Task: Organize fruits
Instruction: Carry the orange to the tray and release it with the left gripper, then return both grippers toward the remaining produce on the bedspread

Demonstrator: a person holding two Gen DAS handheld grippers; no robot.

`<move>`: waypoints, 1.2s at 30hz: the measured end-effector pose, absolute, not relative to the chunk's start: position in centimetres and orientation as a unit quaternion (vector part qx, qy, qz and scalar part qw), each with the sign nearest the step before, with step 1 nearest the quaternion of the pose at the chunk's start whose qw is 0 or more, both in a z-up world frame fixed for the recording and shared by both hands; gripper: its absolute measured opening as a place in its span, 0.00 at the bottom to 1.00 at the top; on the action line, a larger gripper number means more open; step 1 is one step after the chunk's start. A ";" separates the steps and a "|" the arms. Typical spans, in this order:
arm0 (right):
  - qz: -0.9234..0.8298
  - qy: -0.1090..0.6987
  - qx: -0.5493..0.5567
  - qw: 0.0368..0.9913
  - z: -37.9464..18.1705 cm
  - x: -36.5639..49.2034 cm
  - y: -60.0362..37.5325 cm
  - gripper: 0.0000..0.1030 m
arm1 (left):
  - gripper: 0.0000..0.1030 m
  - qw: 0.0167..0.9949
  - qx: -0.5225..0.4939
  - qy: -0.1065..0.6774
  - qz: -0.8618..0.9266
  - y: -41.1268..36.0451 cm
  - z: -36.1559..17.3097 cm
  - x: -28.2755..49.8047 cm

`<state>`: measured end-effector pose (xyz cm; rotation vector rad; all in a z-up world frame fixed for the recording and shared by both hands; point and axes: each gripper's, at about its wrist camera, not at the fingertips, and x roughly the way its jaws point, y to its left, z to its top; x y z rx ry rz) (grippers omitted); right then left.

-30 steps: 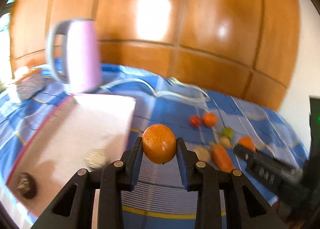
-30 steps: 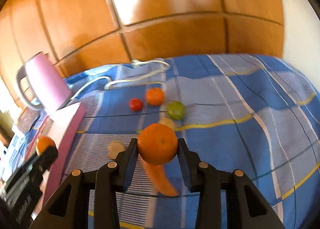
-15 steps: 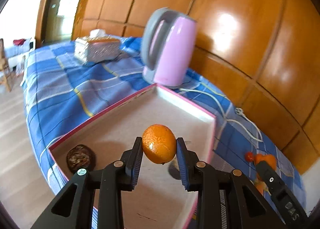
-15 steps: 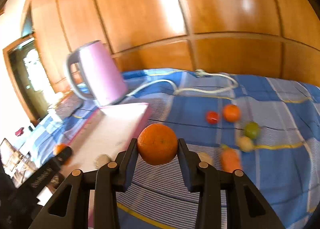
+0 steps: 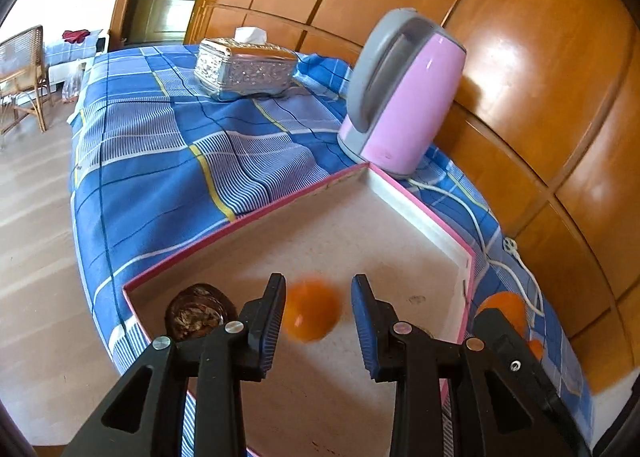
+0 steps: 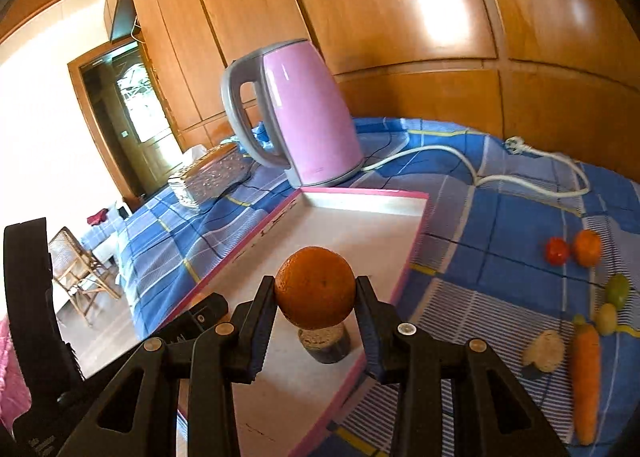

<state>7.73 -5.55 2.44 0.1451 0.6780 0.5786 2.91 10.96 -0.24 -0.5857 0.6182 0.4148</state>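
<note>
While the left gripper [image 5: 319, 311] stands open, its blurred orange [image 5: 311, 312] dropping free into the pink tray [image 5: 420, 217], the right gripper [image 6: 316, 311] clamps another orange [image 6: 315, 287] above it; several fruits [image 6: 587, 247] wait on the cloth.

The right gripper [image 6: 316, 299] clamps an orange [image 6: 315, 287] above the pink-rimmed tray [image 6: 362, 201]; a round brownish thing [image 6: 325, 343], perhaps a fruit, lies on the tray beneath; the pink kettle [image 6: 298, 113] stands behind; a carrot [image 6: 586, 377] lies on the blue cloth [image 6: 500, 225].
</note>
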 end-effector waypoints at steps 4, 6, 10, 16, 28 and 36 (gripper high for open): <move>0.295 0.341 0.093 0.888 2.0 8.4 -5.6 0.40 | 0.47 0.887 -0.287 0.296 0.209 11.3 -0.4 2.9; 0.292 0.348 0.098 0.886 1.7 8.6 -5.7 0.40 | 0.49 0.888 -0.285 0.293 0.211 11.3 -0.3 2.8; 0.290 0.352 0.103 0.884 1.6 8.6 -6.0 0.42 | 0.54 0.890 -0.283 0.288 0.212 11.2 -0.1 2.7; 0.298 0.357 0.112 0.878 1.5 8.5 -6.1 0.45 | 0.59 0.888 -0.289 0.282 0.222 11.6 -0.1 2.4; 0.279 0.354 0.113 0.885 1.7 8.0 -7.3 0.53 | 0.63 0.892 -0.285 0.282 0.209 11.3 0.0 2.4; 0.233 0.355 0.099 0.900 1.7 7.4 -9.1 0.53 | 0.66 0.899 -0.281 0.280 0.185 10.7 0.3 2.4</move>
